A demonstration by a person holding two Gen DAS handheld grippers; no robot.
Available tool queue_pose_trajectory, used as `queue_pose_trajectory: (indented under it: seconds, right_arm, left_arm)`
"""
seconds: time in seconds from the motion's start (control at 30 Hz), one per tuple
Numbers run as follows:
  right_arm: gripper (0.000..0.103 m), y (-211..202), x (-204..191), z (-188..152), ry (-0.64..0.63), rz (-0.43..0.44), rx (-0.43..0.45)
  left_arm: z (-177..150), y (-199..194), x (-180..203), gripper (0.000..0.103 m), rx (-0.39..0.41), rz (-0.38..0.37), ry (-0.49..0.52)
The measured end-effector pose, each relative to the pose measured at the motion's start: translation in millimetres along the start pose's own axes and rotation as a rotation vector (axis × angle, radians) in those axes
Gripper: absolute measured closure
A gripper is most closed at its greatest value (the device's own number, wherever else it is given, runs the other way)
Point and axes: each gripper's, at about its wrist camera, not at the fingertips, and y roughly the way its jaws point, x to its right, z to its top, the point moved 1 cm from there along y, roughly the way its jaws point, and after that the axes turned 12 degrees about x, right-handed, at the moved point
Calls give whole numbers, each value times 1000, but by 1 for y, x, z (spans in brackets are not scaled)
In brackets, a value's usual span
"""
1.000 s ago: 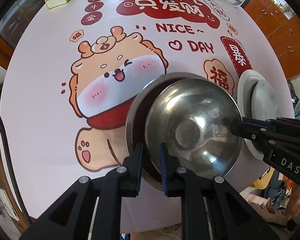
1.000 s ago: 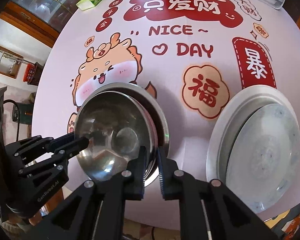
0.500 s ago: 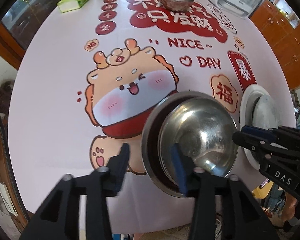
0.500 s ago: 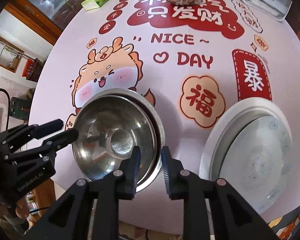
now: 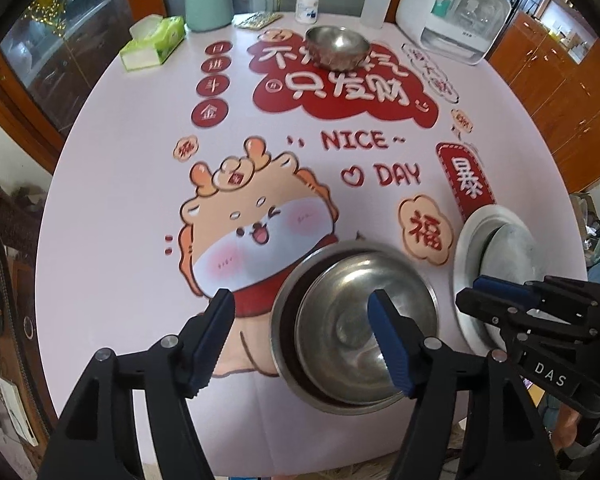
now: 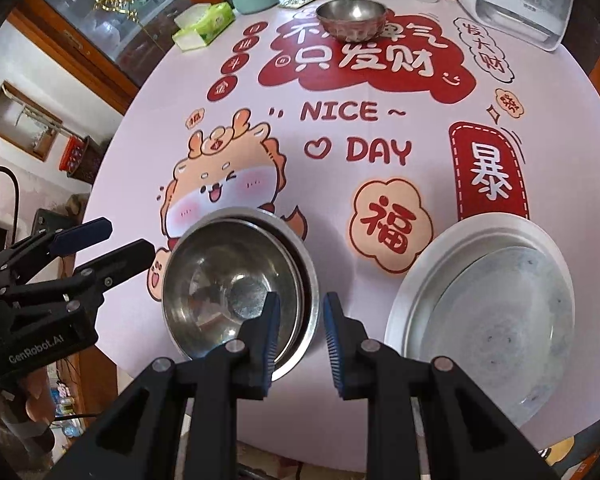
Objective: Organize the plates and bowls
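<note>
Left wrist view: left gripper [image 5: 300, 344] wide, just opening, right gripper [image 6: 298, 344] narrowly parted, both empty above the off-centre shiny steel bowl [image 5: 364, 328] nested in its larger steel bowl [image 5: 284, 312], which may rock.

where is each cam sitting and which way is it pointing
Left wrist: on the left gripper, looking steeply down at the nested steel bowls; right gripper at right edge.
Right wrist: on the right gripper, aimed down between bowls and stacked plates; left gripper at left edge.
Shared: bowls, plates, far small bowl, cartoon tablecloth.
</note>
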Motion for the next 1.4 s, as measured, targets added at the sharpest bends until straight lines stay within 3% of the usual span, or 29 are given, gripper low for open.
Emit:
queue_pose_trajectory:
  seconds: [0.33,0.47,0.7,0.8,1.0,1.2,1.4]
  right_arm:
    - [81,-36,17,39,29,-34,105]
    - [81,-56,21,69,7,-97,173]
    - [81,-90,29,136,-26,-191,285]
    - [81,-101,32,165,-24,-219,324]
    - [81,-102,43,212,-11,-217,338]
    - [81,-90,59,252,1,-223,342]
    - [81,-62,83,289,31,-199,352]
  left_arm:
    - [64,-39,6,35,149,-22,56]
    - [100,-57,4,26,238,-14,94]
    - [154,-68,6,24,327,-35,155]
    - [174,-67,7,16,343,-56,157]
    - [209,-52,7,16,322,-90,120]
    - [241,-24,8,16,301,-82,73]
    - [270,18,8,16,282,-21,38]
